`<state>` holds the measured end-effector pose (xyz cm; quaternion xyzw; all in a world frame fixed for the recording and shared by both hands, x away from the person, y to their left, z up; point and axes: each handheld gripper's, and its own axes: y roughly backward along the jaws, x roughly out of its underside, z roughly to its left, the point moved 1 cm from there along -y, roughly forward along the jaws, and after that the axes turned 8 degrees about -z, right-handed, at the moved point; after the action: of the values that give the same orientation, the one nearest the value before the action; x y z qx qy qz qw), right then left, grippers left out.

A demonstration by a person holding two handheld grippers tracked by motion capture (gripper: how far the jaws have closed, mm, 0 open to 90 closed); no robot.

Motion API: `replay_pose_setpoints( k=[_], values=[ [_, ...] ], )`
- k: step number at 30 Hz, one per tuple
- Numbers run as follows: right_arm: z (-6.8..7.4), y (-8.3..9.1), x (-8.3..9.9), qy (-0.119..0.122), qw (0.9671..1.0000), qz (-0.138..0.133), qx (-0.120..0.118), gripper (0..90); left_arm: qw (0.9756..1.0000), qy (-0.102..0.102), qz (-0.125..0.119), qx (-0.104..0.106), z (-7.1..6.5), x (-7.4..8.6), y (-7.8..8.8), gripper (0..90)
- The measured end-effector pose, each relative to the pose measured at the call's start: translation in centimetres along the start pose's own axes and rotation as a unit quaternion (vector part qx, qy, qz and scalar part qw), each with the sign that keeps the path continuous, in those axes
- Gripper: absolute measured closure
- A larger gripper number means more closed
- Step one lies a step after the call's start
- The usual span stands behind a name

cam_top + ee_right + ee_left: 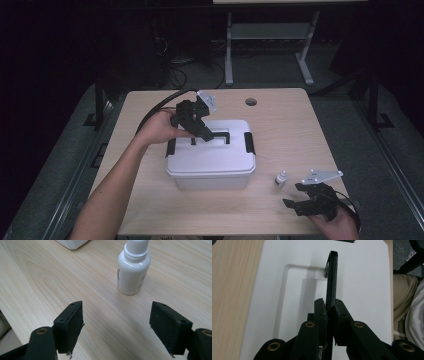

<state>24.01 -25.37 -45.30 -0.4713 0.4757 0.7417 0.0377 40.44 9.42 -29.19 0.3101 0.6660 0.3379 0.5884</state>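
Left tongs [330, 311] of mine are clamped on the black plastic carry handle [331, 277] of the white lidded plastic storage box [210, 155], which sits mid-way across the light wooden surface [300, 130]; the handle stands upright off the lid. Right tongs [116, 327] hover wide apart, gripping nothing, low over the surface near its right front corner. Just ahead of them stands a small white dropper bottle [133, 267], upright, beside the box's front corner.
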Motion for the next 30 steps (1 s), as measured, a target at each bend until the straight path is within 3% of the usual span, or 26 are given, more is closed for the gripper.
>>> replay_pose_setpoints(
  k=[14, 18, 25, 30],
  values=[
    [0.1, 0.0, -0.1, -0.002, 1.0000, -0.003, 0.000, 26.5, 0.9999, -0.003, -0.005, 0.010, 0.0, -0.2, 0.1, 84.0],
    [0.0, 0.0, -0.1, 0.000, 1.0000, -0.002, 0.000, 26.5, 0.9999, -0.013, 0.000, 0.011, 0.1, -0.7, 0.4, 84.1],
    [0.0, 0.1, -0.1, -0.003, 1.0000, -0.004, 0.001, 26.5, 0.9997, -0.017, -0.012, 0.015, 0.0, -1.1, 1.0, 84.2],
    [0.0, 0.1, -0.1, -0.002, 1.0000, -0.005, 0.000, 26.5, 0.9998, -0.017, -0.012, 0.008, -0.1, -1.0, 1.5, 84.2]
  ],
)
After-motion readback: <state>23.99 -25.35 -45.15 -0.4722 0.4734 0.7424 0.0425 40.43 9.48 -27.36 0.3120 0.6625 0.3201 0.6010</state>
